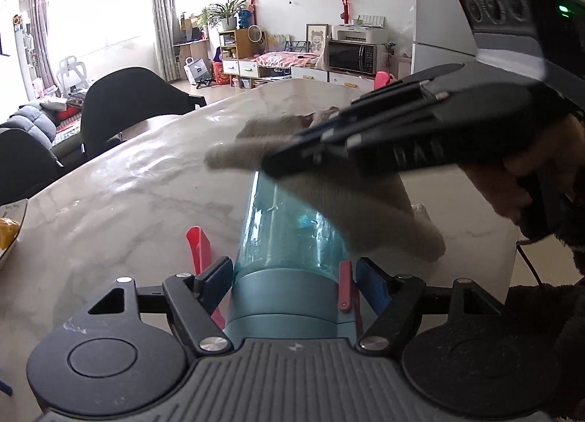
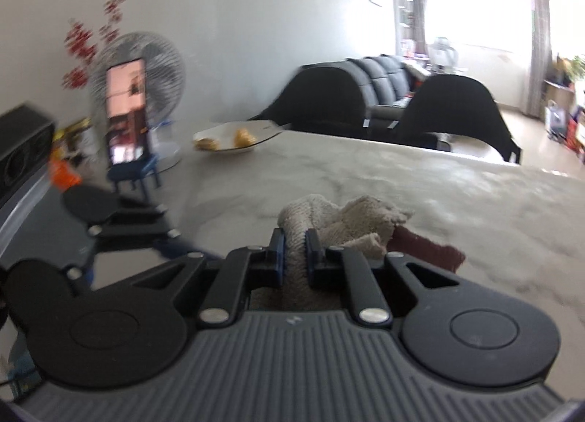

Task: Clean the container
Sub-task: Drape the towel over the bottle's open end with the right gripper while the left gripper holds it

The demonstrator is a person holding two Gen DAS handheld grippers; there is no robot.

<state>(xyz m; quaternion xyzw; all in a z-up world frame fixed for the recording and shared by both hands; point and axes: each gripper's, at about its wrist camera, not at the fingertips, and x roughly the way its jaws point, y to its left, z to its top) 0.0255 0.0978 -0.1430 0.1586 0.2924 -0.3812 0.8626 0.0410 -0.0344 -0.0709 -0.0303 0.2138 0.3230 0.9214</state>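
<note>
Gripping teal container (image 1: 289, 239) w/ left gripper (image 1: 292, 276) – right gripper (image 2: 292, 250) pinching cloth (image 2: 347, 221)

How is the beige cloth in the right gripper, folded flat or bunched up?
Bunched up. The beige terry cloth is pinched between the right gripper fingers and crumples into uneven lumps past the tips, over the grey marble table.
</note>
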